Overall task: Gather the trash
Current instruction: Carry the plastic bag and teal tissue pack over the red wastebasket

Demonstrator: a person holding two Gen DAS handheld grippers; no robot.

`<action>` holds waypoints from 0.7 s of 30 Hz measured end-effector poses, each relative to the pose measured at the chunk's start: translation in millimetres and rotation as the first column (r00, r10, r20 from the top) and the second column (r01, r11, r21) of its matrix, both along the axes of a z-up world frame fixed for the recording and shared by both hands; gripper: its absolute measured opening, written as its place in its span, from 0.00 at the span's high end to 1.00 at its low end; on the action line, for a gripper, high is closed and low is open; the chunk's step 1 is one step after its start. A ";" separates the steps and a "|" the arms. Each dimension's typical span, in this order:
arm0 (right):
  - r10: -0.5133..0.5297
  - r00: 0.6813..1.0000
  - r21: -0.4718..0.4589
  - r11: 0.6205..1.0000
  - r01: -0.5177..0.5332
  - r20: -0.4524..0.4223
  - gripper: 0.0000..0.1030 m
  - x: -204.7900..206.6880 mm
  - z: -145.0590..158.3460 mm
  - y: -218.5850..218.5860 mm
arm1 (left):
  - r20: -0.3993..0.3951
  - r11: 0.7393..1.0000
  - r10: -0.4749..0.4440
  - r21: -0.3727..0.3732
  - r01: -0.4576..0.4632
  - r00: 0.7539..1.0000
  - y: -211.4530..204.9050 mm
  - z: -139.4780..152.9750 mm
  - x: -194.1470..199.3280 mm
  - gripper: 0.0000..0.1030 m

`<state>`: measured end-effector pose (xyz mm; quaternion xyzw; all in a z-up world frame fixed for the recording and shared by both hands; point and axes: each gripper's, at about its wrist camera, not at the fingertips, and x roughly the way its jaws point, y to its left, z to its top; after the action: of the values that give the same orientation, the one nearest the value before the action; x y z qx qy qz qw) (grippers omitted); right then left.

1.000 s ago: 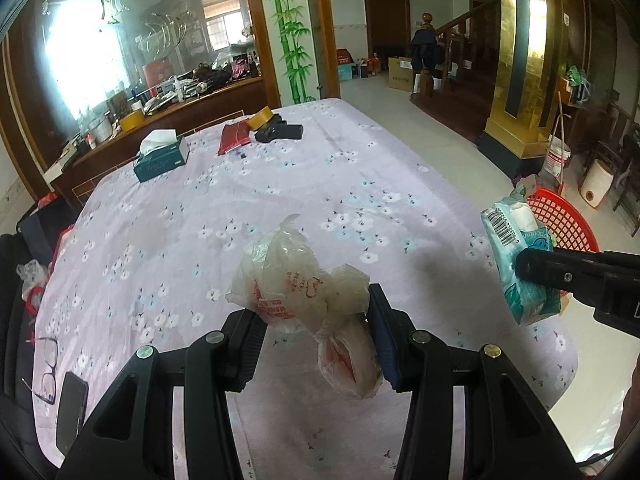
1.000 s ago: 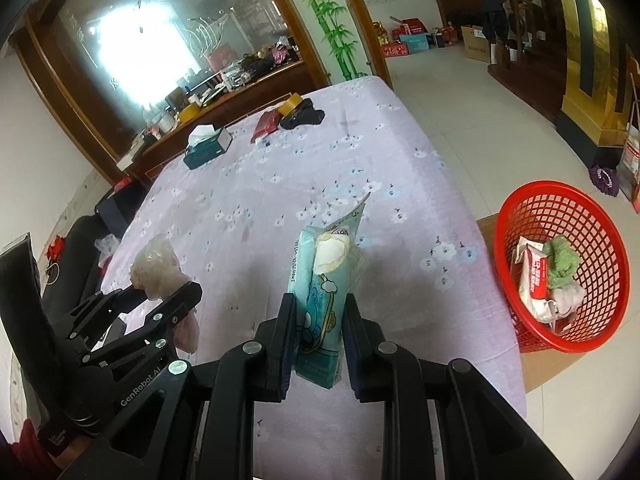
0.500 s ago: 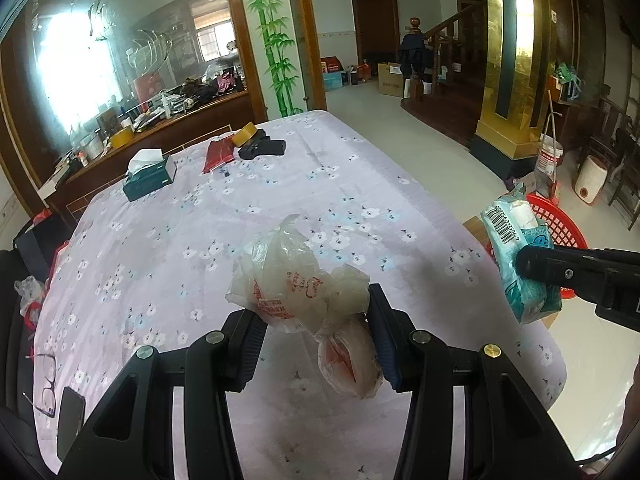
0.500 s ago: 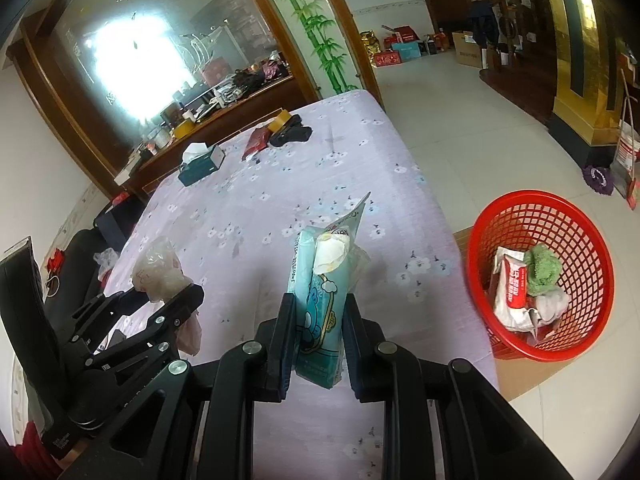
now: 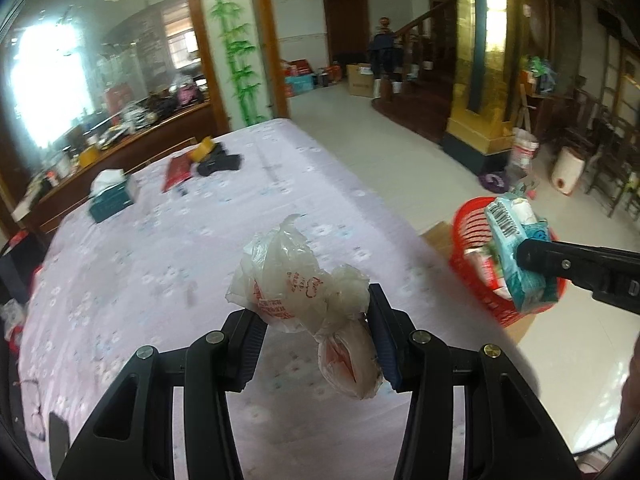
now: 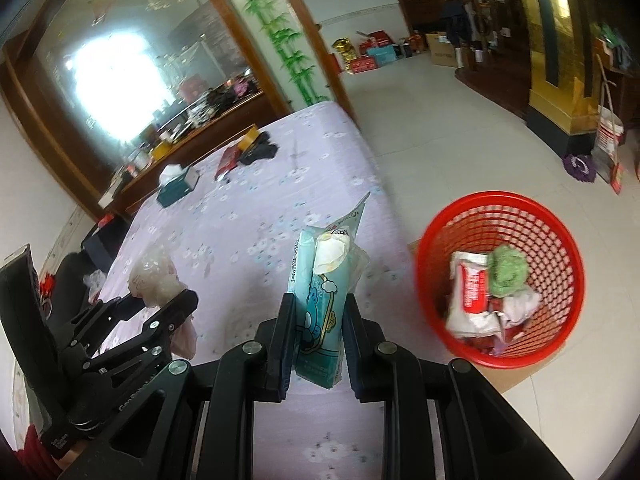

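Between the left gripper's (image 5: 316, 332) pads sits a crumpled plastic bag (image 5: 304, 292), pinched at its middle, with a knotted lobe sagging below the right pad. The right gripper (image 6: 316, 336) is clamped narrow on a teal tissue pack (image 6: 320, 312), held upright with a white wad poking from its torn top. Both pieces of trash hang over the near end of the table (image 5: 160, 240), clear of its floral cloth.

Compared with a second ago, both views have swung toward the red basket (image 6: 500, 208). It now fills much more of the right wrist view and sits closer to the pack, and in the left wrist view the table's far end has slid away leftward. The grips themselves look unchanged. My reading is that the carry is under way and the drop is the next step, right load first, since from the left wrist view the pack already overlaps the basket's rim.

The basket stands on the floor just off the table's right edge, on a piece of cardboard, and already holds wrappers and a green wad; there is still room above them. Open tile lies beyond it, so nothing blocks the approach from the table side. The table corner is the one edge to clear when lowering. The left gripper is near the right one, so the bag will need its own turn over the rim. A tissue box (image 5: 110, 196), a red pouch and dark items lie at the far end, well apart from all this.
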<state>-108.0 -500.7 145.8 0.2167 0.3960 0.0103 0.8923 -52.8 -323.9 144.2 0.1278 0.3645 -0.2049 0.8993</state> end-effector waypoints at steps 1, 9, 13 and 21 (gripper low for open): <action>-0.017 1.000 0.002 1.000 0.017 0.000 0.77 -1.1 0.5 -7.2 | -0.006 1.000 -0.014 -0.012 0.014 1.000 -4.0 1.4 0.9 0.54; -0.162 0.987 0.034 0.986 0.162 -0.017 0.77 -15.5 -1.9 -67.3 | -0.083 0.987 -0.138 -0.092 0.131 0.987 -52.8 4.7 13.5 0.54; -0.218 0.976 0.049 0.975 0.219 -0.030 0.77 -22.7 -5.4 -93.4 | -0.099 0.968 -0.230 -0.128 0.217 0.968 -86.0 6.5 13.2 0.54; -0.281 0.959 0.061 0.957 0.284 -0.043 0.77 -29.6 -10.6 -132.2 | -0.174 0.939 -0.329 -0.167 0.301 0.928 -142.7 -10.3 23.6 0.54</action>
<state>-137.7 -633.0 135.3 0.3008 0.3754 -0.1076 0.8700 -29.2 -466.6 133.8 0.1012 0.4123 -0.3832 0.8203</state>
